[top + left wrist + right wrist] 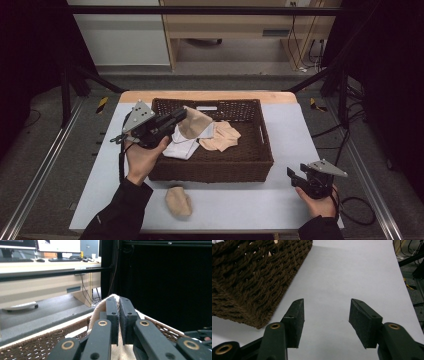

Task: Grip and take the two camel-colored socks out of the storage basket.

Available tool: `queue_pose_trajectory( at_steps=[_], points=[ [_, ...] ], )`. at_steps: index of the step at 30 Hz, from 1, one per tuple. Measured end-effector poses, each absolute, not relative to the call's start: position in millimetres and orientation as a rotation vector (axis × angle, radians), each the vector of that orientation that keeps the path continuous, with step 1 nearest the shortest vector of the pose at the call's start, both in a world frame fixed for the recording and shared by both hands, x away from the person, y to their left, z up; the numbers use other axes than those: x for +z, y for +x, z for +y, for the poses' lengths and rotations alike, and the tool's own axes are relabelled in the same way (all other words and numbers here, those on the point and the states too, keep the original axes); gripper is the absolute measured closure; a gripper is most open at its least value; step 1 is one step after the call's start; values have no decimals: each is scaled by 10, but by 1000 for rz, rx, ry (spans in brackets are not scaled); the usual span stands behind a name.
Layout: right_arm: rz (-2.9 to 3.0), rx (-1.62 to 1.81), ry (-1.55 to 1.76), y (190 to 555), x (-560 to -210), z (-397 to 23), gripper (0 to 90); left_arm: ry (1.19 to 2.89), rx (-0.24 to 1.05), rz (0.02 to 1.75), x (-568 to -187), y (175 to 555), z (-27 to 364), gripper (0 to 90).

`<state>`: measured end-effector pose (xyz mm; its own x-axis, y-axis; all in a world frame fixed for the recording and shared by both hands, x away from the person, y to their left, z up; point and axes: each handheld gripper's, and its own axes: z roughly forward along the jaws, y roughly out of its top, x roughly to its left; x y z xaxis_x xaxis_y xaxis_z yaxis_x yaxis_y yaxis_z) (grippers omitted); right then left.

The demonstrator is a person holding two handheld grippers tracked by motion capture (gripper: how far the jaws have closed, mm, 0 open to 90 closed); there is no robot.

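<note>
One woven brown basket [250, 162] stands on the bench [295, 130], and four pieces of cloth can be counted: a beige sock [192, 122] pinched in the left claw [181, 116], a white piece [182, 147] lying in the basket just below that claw, a second beige piece [222, 137] in the basket just to the claw's far side, towards the right hand, and a third beige sock [178, 201] lying on the bench outside the basket, near the person's left forearm. There are two claws, one in each hand. The left hand [145, 157] holds its claw raised over the basket's left part, pointing across it; in the left gripper view the jaws stand almost together with the beige cloth [101, 307] caught between the pads [112, 317] and draping down towards the basket [37, 345] beneath. The right claw [295, 175] rests low at the near right corner of the bench, well apart from the basket's front right corner. In the right gripper view its jaws stand clearly apart with nothing between them, bare bench surface [352, 277] ahead and the basket's corner [249, 290] just off its left jaw.
</note>
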<state>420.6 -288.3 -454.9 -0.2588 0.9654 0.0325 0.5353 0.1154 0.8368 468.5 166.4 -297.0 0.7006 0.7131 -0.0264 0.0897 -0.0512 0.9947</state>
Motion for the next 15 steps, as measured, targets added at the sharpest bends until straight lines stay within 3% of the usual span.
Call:
queue_pose_trajectory(
  at_steps=[15],
  points=[
    [1859,1021,1456,4211,-4560,-2883,462,1553,557,581,-2780,4175,1824,861]
  ],
)
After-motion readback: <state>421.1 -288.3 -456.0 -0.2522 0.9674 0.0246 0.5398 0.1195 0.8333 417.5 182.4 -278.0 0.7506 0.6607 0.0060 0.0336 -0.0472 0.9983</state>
